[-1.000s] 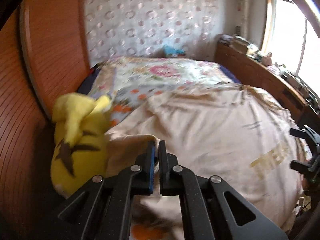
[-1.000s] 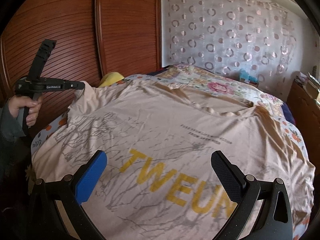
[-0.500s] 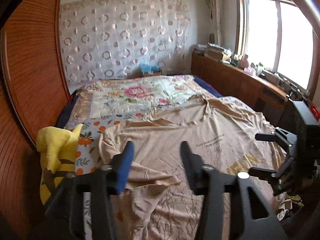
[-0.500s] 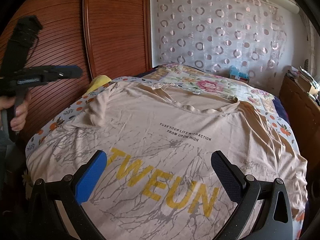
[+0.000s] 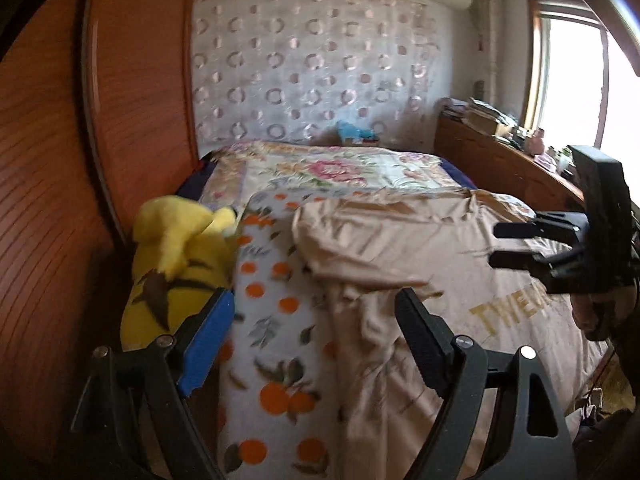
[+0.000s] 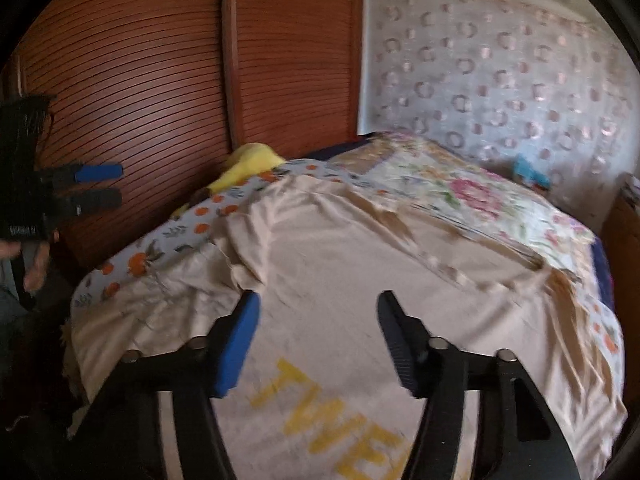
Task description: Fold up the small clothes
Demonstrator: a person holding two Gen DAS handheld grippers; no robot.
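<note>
Nearest in the left wrist view, the left gripper [image 5: 314, 312] has just been opening and its jaws stand wide with nothing between them, hanging above the left edge of the bed where the orange-print blanket [image 5: 276, 320] drops over the side. In the right wrist view, the right gripper [image 6: 318, 326] has just been closing to a middling gap; its pads hover over the beige T-shirt [image 6: 360, 280], and the blur makes it hard to be sure, but they seem clear of the cloth.

The T-shirt lies spread front-up across the near half of the bed, its yellow lettering [image 6: 328, 420] closest to the right gripper and its neckline toward the far side. Its left sleeve [image 5: 348, 248] lies folded inward over the shirt's body.

Left of the blanket, a yellow plush toy [image 5: 176, 256] is wedged against the wooden wardrobe [image 6: 160, 80]. Beyond the shirt lies a floral quilt [image 5: 332, 168], and behind it a wall covered in ring-patterned fabric [image 5: 312, 68]. At the far right, a window [image 5: 576, 76] brightens a cluttered wooden counter [image 5: 492, 152].
</note>
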